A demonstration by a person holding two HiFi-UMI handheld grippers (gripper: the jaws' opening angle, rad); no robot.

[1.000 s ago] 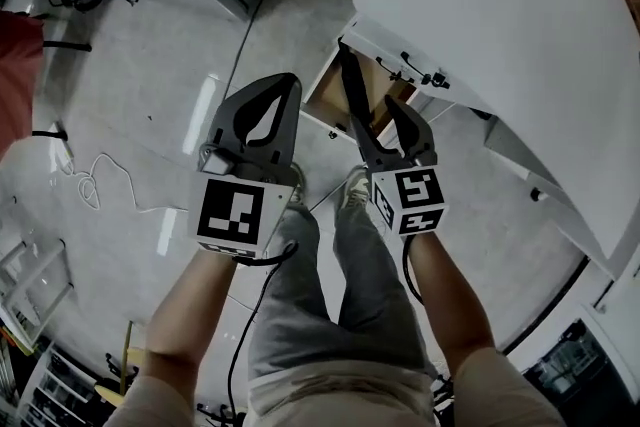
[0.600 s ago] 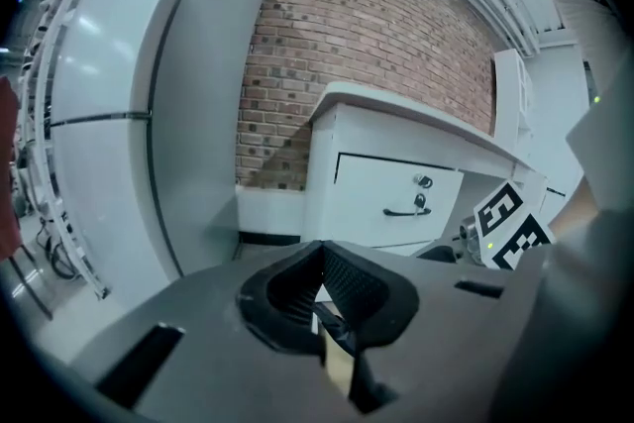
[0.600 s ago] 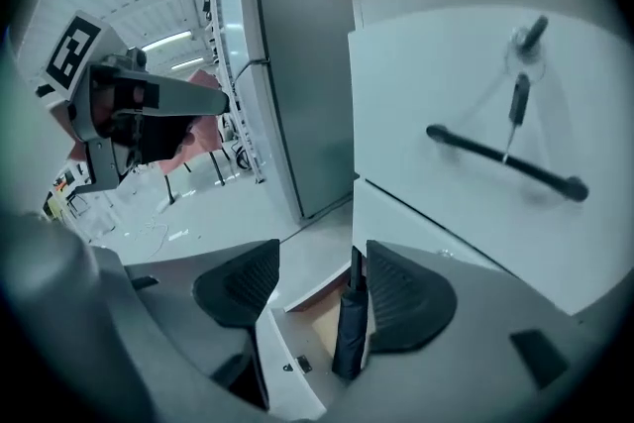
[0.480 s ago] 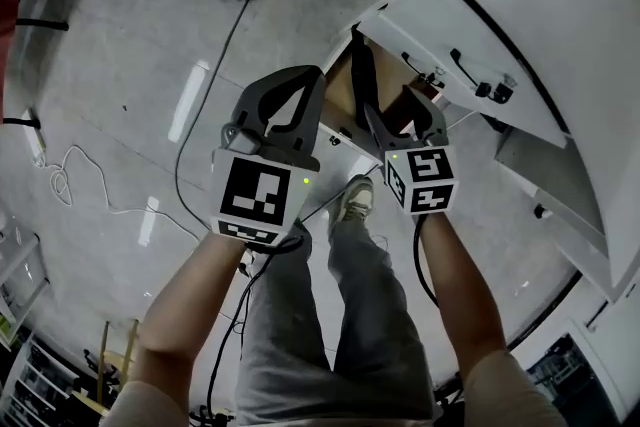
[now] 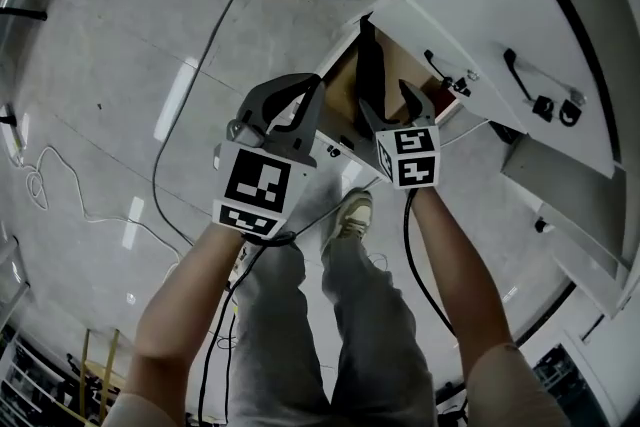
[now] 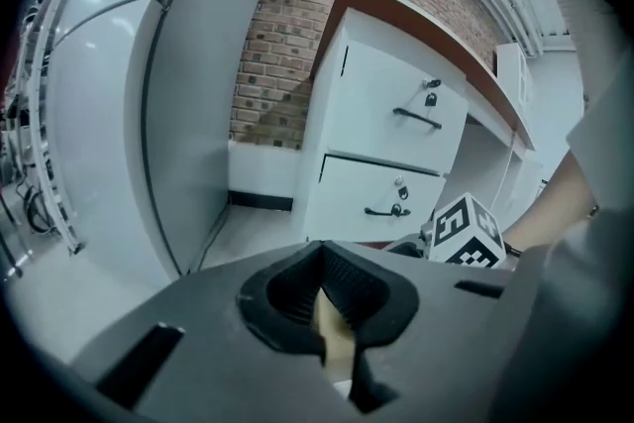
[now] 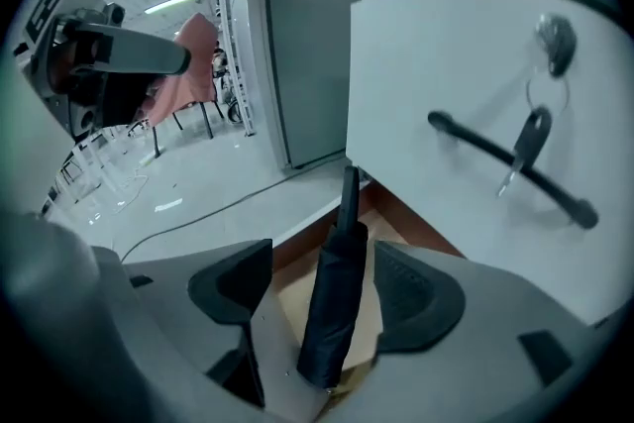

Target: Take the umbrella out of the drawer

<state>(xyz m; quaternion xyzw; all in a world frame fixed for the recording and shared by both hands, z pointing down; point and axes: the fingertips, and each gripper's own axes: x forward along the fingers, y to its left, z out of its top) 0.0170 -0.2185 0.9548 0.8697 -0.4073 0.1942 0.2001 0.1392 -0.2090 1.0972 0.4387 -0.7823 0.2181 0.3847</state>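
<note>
- grey floor (image 5: 120, 65) is backing the open drawer (image 5: 342, 75) at 12 o'clock; both grippers are dropping closer to it.
- right gripper (image 7: 325, 297), its jaws just widening, is straddling the umbrella (image 7: 337, 253) lying inside, not gripping yet.
- left gripper (image 6: 322, 253) is hanging closed, empty.

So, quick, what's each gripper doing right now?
Left gripper: closed, empty.
Right gripper: open, jaws just opening, umbrella between them, not gripped.

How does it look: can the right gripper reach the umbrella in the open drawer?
Probably yes. The drawer is open and the umbrella lies uncovered in it. The right gripper has its jaws, which have just been opening, apart with the umbrella lined up between them, untouched. Nothing seems in the way.
</note>
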